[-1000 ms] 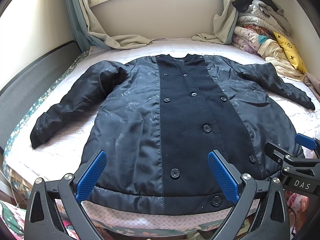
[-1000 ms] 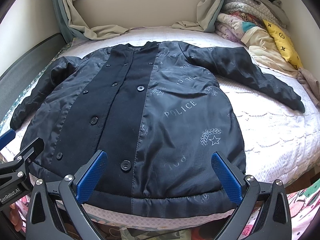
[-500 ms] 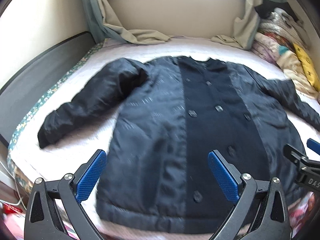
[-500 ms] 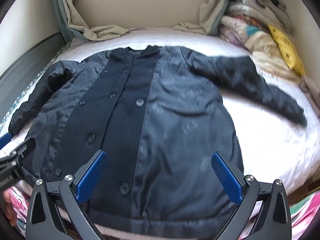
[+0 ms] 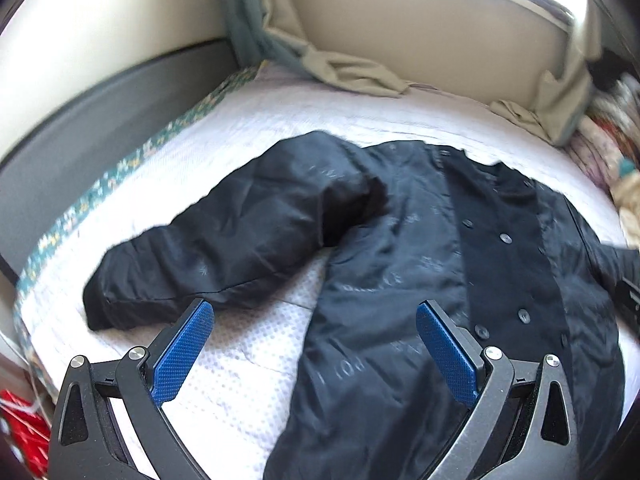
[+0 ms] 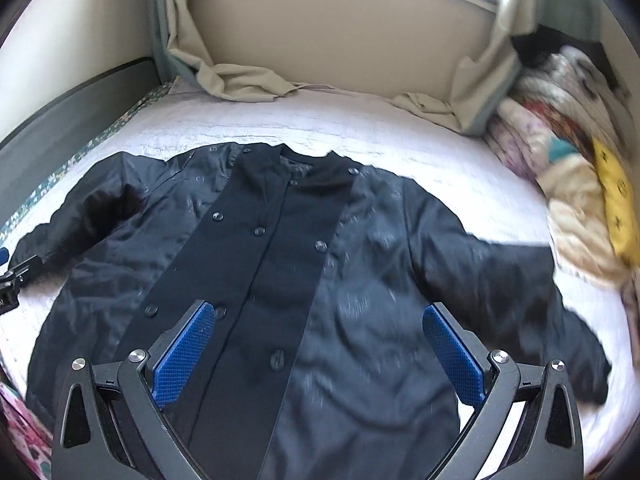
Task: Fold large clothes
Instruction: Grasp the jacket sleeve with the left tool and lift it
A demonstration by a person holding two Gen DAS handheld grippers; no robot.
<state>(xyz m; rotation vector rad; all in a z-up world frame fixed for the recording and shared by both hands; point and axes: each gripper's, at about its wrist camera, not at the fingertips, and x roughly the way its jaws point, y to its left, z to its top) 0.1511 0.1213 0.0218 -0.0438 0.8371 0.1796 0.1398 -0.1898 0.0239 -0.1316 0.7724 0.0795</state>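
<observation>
A large dark navy coat with a black buttoned front panel lies spread flat, face up, on the white bed cover. Its left sleeve stretches toward the bed's left edge, and its right sleeve reaches toward the clothes pile. My left gripper hovers open above the gap between that left sleeve and the coat's body. Over the coat's lower middle, my right gripper is open too, its blue pads holding nothing. The left gripper's tip shows at the left edge of the right wrist view.
A heap of mixed clothes with a yellow piece sits at the bed's right side. Beige curtains drape onto the bed under the window. A grey padded headboard lines the left side.
Both grippers have moved forward over the bed. The left one swung left toward the left sleeve; the right one now sits higher over the coat's body. The coat has not moved.
</observation>
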